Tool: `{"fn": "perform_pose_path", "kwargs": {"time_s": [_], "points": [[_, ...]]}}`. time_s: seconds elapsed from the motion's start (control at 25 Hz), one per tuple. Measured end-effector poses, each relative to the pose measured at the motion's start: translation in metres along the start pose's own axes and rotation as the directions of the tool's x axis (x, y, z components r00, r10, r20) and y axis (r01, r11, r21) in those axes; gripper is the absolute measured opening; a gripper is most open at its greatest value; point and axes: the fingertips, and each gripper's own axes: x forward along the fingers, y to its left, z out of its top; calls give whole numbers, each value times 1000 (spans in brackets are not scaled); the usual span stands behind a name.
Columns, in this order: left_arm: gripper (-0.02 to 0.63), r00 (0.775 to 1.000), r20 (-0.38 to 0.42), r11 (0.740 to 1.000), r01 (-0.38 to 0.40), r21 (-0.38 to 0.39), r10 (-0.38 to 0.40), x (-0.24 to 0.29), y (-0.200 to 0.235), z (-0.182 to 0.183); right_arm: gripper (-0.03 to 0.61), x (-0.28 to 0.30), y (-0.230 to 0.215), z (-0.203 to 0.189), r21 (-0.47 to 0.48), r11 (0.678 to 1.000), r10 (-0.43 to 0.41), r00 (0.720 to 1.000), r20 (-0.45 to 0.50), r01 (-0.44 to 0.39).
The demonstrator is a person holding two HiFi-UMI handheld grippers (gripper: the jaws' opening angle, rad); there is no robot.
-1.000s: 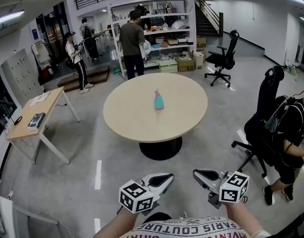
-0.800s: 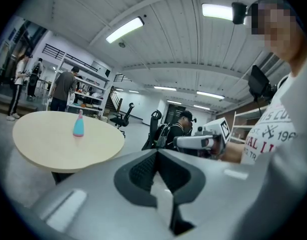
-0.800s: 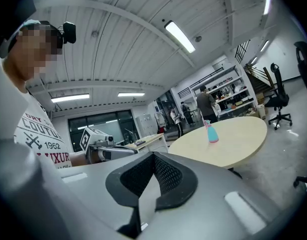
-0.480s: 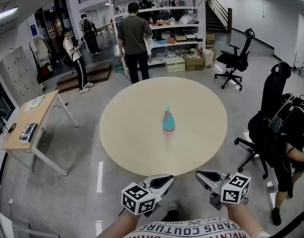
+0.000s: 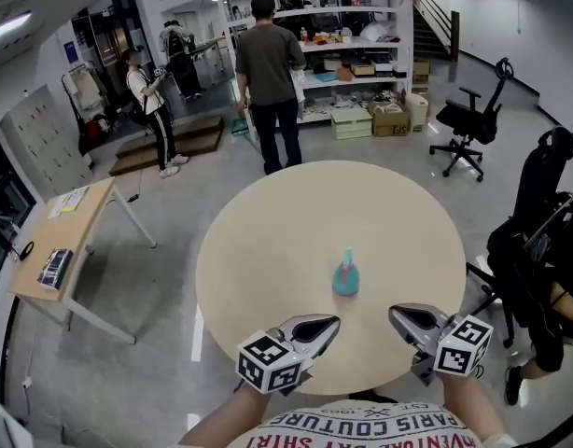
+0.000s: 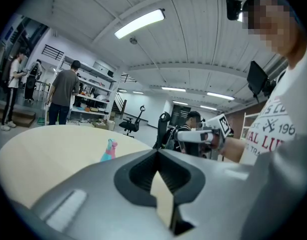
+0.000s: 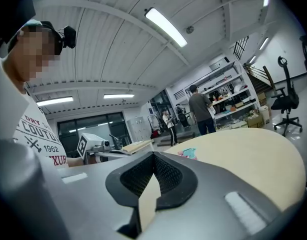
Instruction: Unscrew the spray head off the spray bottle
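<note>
Progress: As far as I can judge, nothing of the task is done yet. The spray head sits on top of the spray bottle, and neither gripper touches it.
Left to do: Probably everything: reach the bottle, steady its body with one gripper, take the head with the other, twist it loose and lift it off.
Left gripper: Jaws closed together with nothing between them. It is held over the near edge of the desk, apart from the bottle.
Right gripper: Jaws also closed and empty. It is held at the near edge too, to the right of the bottle and apart from it.
Where the bottle is: It stands alone on the round, pale wooden desk, in its near half and a little right of centre, ahead of the gap between the two grippers.
How the bottle looks: It stands upright. It has a teal body, broad at the base and narrowing upward, and a slim pink head. The joint between head and body is too small to make out.
</note>
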Motion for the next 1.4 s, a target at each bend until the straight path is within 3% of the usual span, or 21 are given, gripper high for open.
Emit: {"fn": "perform_pose_path", "kwargs": {"time_s": [0.32,0.56,0.64,0.72,0.88,1.12,1.4], "points": [[0,1000,-9,1000,23,18,-23,14,13,5,2,23,-22,12,1,1000,25,1000,-8,-25],[2,997,-18,997,-73,28,73,33,51,-21,2,29,-49,1,37,999,22,999,-25,-21],[141,995,-44,994,-92,55,95,54,66,-36,2,29,-66,-3,55,998,17,999,-39,-15],[189,989,-69,988,-126,85,132,74,85,-50,2,32,-83,-6,72,997,14,999,-52,-11],[350,973,-84,969,-202,141,215,102,121,-78,2,40,-102,-16,101,995,14,997,-81,-6],[420,954,-94,955,-271,123,283,156,160,-88,2,42,-140,-12,129,992,19,993,-120,-3],[420,945,-82,921,-286,263,317,187,174,-88,2,61,-165,-13,135,991,33,989,-142,-14]]}}
